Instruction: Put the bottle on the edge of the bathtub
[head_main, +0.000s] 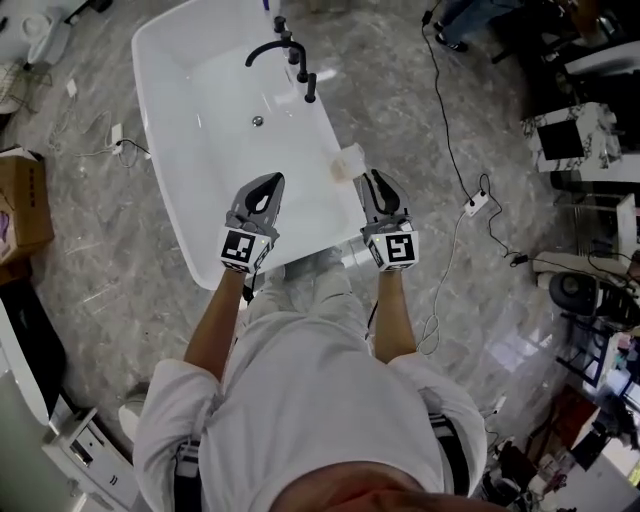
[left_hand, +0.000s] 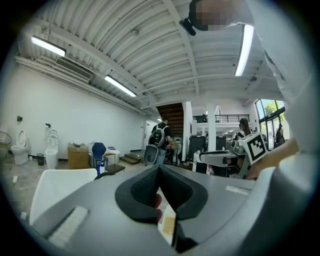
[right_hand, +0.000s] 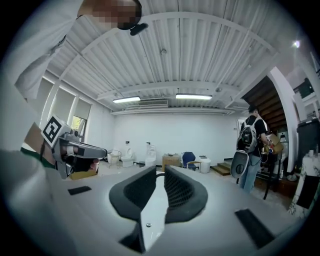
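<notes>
Small pale translucent bottle (head_main: 349, 162) with a yellowish tint sits right of centre in the head view. It rests on the right-hand rim of the white oval bathtub (head_main: 165, 185), just ahead of the right gripper (head_main: 372, 185) and apparently not touching it. The black arched faucet (head_main: 290, 52) is further up the frame, well apart from it.

Handling, as a judgement:
- Looks like thin plastic, so light and easy to tip.
- The wall probably gives under a hard squeeze.
- The glossy, narrow rim offers little footing.
- Best taken across the body, low down, with gentle pressure.

Right gripper: jaws drawn in to a narrow slit, with nothing between them. Left gripper (head_main: 268, 190), hovering over the near end of the tub at centre frame: pads meet at the tips, holding nothing.

Only the head view shows the tub, faucet and bottle. The left gripper view (left_hand: 160, 172) and the right gripper view (right_hand: 159, 175) give the jaw state clearly. Beyond the jaws they show ceiling, far wall and a person with a backpack (right_hand: 248, 145), and no bottle that I can make out.
</notes>
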